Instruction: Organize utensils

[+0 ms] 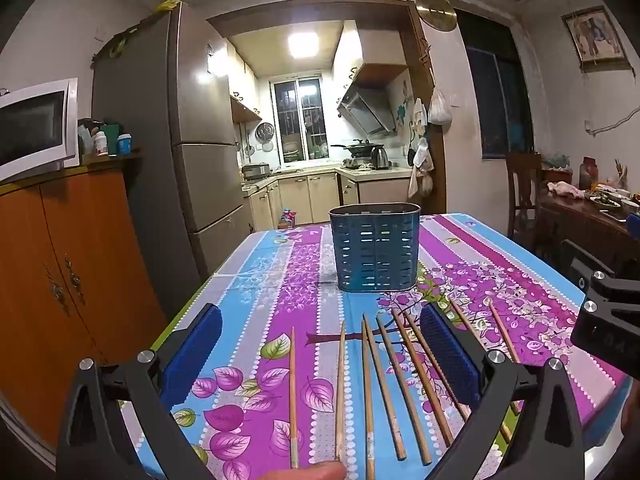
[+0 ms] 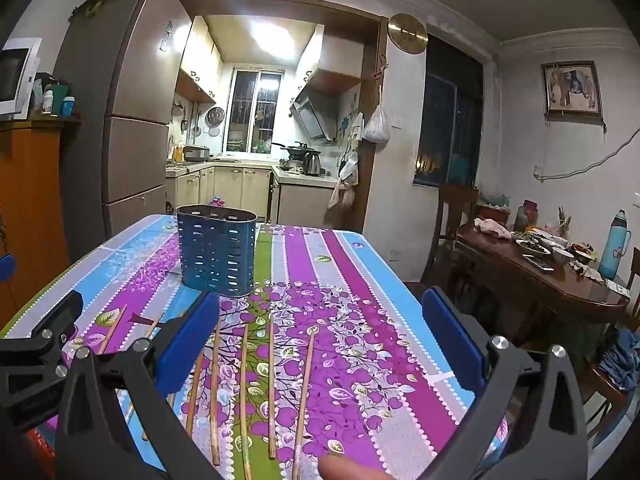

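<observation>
Here, lines from the table:
Table: the table [image 1: 256, 264] wears a smooth cloth with purple leaves and blue, pink and grey stripes.
Holder: a blue oval holder [image 1: 375, 248] with rows of little slots stands upright near the far edge.
Chopsticks: thin brown wooden chopsticks [image 1: 394, 384] lie flat in a loose row by the near edge.
Left gripper: the left gripper [image 1: 320, 356] is spread wide above the chopsticks, holding nothing.
Right gripper: the right gripper [image 2: 320, 344] is spread wide too, holding nothing.
Pads: the pads [image 1: 192, 352] are blue and bumpy.
</observation>
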A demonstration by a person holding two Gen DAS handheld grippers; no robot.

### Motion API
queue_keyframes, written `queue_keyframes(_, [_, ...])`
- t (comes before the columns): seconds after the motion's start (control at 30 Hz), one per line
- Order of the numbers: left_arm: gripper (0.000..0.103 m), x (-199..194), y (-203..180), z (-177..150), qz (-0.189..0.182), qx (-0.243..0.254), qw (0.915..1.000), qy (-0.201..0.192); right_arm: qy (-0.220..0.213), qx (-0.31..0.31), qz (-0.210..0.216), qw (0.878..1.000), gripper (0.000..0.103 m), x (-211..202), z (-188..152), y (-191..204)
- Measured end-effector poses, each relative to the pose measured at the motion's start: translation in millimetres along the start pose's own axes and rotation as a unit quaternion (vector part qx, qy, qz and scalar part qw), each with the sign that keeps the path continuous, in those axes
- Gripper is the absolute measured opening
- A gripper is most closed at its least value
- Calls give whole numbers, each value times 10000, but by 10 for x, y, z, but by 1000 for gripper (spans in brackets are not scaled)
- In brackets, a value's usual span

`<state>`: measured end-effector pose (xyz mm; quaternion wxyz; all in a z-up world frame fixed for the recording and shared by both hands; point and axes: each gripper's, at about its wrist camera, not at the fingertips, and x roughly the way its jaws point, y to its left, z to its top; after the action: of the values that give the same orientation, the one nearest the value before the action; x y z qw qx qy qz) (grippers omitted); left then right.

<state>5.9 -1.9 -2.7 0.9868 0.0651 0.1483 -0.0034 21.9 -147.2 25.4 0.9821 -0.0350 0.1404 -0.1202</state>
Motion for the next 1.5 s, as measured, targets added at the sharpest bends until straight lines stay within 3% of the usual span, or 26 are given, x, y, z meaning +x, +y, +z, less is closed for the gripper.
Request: queue_keyframes(1.5, [99,25,-63,-77,120,163,9997,102,189,-42,-73,9998,98,54,-51,-33])
